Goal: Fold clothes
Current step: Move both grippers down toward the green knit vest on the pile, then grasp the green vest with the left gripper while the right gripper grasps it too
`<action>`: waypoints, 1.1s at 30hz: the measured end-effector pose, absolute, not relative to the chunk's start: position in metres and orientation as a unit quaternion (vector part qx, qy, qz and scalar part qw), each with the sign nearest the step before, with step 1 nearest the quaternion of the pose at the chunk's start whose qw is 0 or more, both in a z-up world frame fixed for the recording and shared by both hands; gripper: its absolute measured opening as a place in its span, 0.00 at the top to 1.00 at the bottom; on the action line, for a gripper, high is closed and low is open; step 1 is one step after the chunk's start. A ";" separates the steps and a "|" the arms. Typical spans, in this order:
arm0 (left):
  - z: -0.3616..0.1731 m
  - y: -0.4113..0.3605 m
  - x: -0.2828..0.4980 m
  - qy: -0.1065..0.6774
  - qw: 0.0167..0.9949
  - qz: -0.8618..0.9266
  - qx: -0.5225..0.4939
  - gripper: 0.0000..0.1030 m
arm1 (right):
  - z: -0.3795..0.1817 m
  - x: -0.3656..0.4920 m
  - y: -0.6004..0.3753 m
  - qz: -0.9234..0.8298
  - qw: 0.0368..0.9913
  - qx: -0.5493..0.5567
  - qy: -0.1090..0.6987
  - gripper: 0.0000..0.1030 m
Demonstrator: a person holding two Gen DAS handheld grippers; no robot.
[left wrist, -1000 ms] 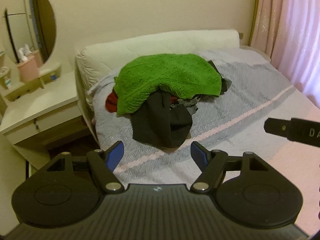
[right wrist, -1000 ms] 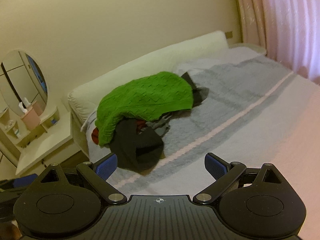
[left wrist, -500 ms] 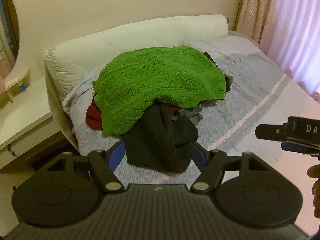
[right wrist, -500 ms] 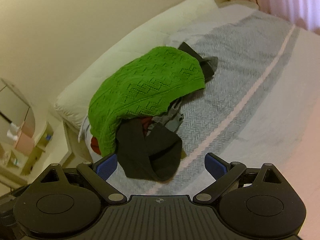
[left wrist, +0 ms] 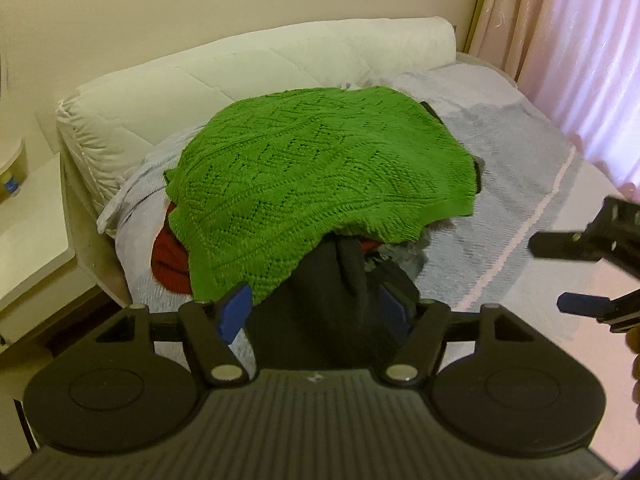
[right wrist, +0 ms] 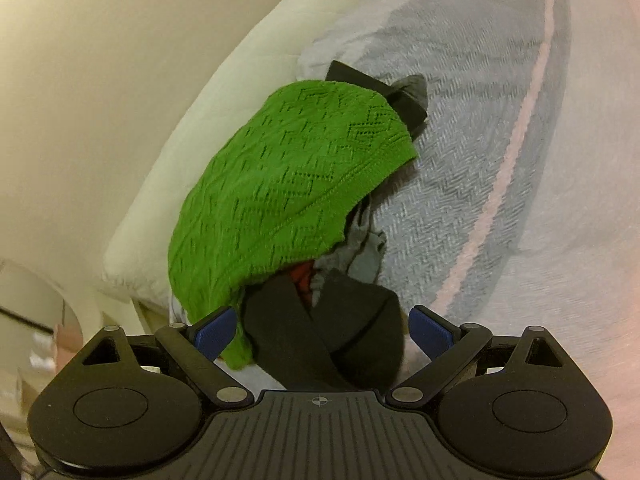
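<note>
A pile of clothes lies on the bed, topped by a green knitted sweater (left wrist: 320, 176), also in the right wrist view (right wrist: 280, 200). A black garment (left wrist: 324, 304) hangs from under it at the front, with a red piece (left wrist: 170, 264) and grey pieces (right wrist: 362, 248) beneath. My left gripper (left wrist: 314, 312) is open, its blue pads on either side of the black garment (right wrist: 324, 340). My right gripper (right wrist: 322, 332) is open, close over the same black garment. The right gripper also shows at the right edge of the left wrist view (left wrist: 592, 272).
The bed has a grey herringbone cover (left wrist: 512, 184) with a pink stripe (right wrist: 500, 188). A white padded headboard cushion (left wrist: 240, 68) runs behind the pile. A cream bedside cabinet (left wrist: 28, 240) stands at left. Pink curtains (left wrist: 568, 40) hang at right.
Both grippers have moved forward and down toward the pile. The black garment now sits between the fingers of each. Both stay open.
</note>
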State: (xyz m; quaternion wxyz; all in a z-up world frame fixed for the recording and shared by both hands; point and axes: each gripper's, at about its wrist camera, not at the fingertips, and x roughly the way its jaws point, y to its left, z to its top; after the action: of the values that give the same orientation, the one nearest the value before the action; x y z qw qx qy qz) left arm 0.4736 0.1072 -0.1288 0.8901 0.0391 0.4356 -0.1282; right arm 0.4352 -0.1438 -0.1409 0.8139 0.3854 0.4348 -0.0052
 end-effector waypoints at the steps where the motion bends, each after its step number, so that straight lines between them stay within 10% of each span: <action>1: -0.132 0.107 0.479 0.436 0.890 -0.128 0.041 0.39 | -0.144 0.440 -0.146 -0.006 0.810 0.396 0.433 0.07; 24: -0.223 0.076 0.582 0.440 0.869 -0.177 0.139 0.48 | -0.257 0.540 -0.182 -0.006 0.707 0.603 0.369 0.20; 33: -0.231 0.079 0.599 0.427 0.873 -0.186 0.144 0.68 | -0.310 0.573 -0.169 -0.003 0.638 0.688 0.345 0.20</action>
State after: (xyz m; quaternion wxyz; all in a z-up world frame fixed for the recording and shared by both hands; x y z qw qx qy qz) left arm 0.5991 0.0792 -0.2312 0.8730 0.1444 0.4270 -0.1864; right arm 0.5728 -0.1694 -0.3100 0.6380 0.6885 0.3449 -0.0031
